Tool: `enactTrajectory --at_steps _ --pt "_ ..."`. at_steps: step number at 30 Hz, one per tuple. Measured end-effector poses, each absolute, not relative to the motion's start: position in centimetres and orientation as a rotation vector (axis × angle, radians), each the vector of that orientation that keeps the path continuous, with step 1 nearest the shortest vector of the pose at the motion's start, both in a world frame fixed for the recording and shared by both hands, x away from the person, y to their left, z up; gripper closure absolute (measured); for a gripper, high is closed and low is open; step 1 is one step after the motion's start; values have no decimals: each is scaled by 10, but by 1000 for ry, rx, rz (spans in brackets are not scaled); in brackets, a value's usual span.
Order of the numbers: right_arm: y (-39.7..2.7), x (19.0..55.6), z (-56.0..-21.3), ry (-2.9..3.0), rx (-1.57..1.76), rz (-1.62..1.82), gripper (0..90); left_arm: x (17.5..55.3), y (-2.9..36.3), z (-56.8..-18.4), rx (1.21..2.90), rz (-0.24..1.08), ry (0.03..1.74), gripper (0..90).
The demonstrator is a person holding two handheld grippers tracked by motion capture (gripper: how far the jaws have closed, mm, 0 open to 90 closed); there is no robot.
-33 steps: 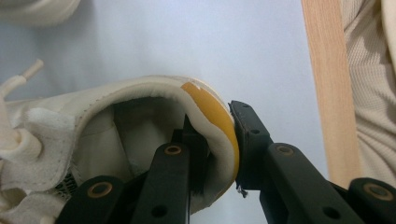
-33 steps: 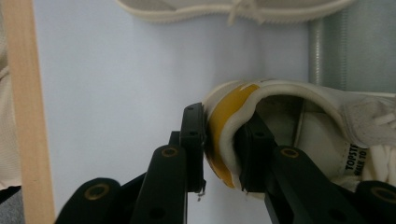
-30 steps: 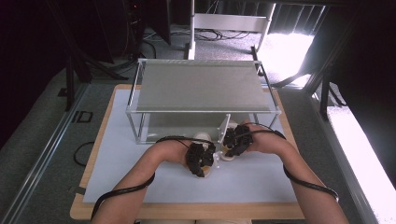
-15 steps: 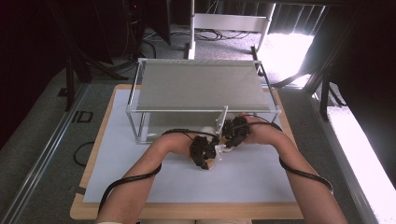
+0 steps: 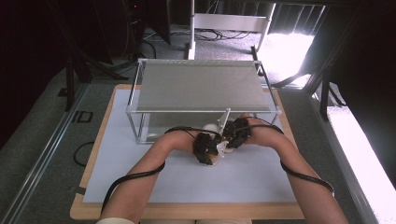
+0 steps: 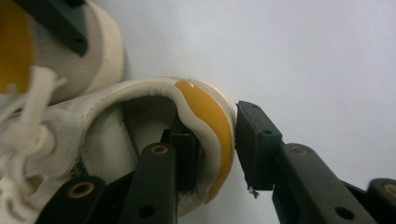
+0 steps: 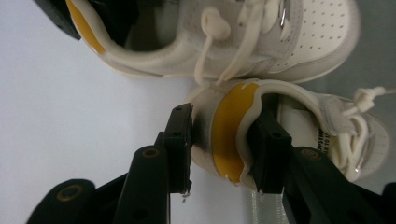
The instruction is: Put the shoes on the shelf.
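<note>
Straddling shoe heels (image 6: 205,140), tongs (image 5: 219,145) loosened, toes hidden

A white-topped table (image 5: 140,186) bears a rack (image 5: 205,88) and two shoes (image 5: 215,144).

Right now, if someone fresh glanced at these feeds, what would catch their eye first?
Two cream sneakers with yellow heel patches lie side by side on the white mat, just in front of the wire-framed shelf. The left gripper straddles the heel of one sneaker, the right gripper the heel of the other sneaker. Both sets of jaws have just been opening, with a gap at each outer pad.
</note>
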State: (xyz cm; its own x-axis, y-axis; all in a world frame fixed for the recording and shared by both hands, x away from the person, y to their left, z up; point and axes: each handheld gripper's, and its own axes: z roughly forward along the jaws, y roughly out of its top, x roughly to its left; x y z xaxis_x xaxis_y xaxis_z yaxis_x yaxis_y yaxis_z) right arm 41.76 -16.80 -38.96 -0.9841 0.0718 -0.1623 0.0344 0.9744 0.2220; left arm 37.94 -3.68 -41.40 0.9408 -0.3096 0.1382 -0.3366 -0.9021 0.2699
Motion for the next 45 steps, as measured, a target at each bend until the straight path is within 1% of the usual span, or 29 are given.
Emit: enactTrajectory --at_steps 1,2,4,6,9,14,16,20,23,25,33,35,40,41,43,45 --pt "-168 418 -390 2952 80 328 629 379 -36 -412 2800 153 -467 667" --pt "-171 415 -385 2918 85 378 623 379 -36 -410 2786 172 -442 607" --pt "-173 414 -381 2909 97 412 607 379 -35 -405 2787 170 -361 607" --pt "-177 412 -375 2891 120 475 590 378 -34 -401 2782 187 -277 574" --pt "-183 407 -369 2861 144 535 589 373 -32 -399 2763 246 -227 538" --pt "-193 399 -368 2831 181 596 580 366 -23 -394 2731 273 -140 538" --pt "-196 395 -367 2817 190 620 580 362 -19 -391 2716 259 -115 539" --pt "-199 386 -367 2786 192 666 582 355 -14 -384 2701 308 -39 540" --pt "-200 379 -368 2765 225 703 583 348 -10 -380 2655 282 72 541" --pt "-202 375 -370 2758 245 725 583 343 -8 -382 2634 272 101 541" --pt "-206 360 -386 2714 313 779 584 318 -7 -402 2634 241 102 541" --pt "-209 358 -391 2710 333 801 589 314 -6 -407 2628 263 113 541" --pt "-217 352 -403 2661 406 880 598 307 2 -418 2547 320 210 543" --pt "-218 351 -406 2650 422 892 598 307 4 -419 2528 321 234 558" --pt "-221 349 -412 2630 454 918 614 306 6 -423 2505 315 286 559" --pt "-222 346 -418 2616 482 925 615 305 7 -427 2494 305 310 594"
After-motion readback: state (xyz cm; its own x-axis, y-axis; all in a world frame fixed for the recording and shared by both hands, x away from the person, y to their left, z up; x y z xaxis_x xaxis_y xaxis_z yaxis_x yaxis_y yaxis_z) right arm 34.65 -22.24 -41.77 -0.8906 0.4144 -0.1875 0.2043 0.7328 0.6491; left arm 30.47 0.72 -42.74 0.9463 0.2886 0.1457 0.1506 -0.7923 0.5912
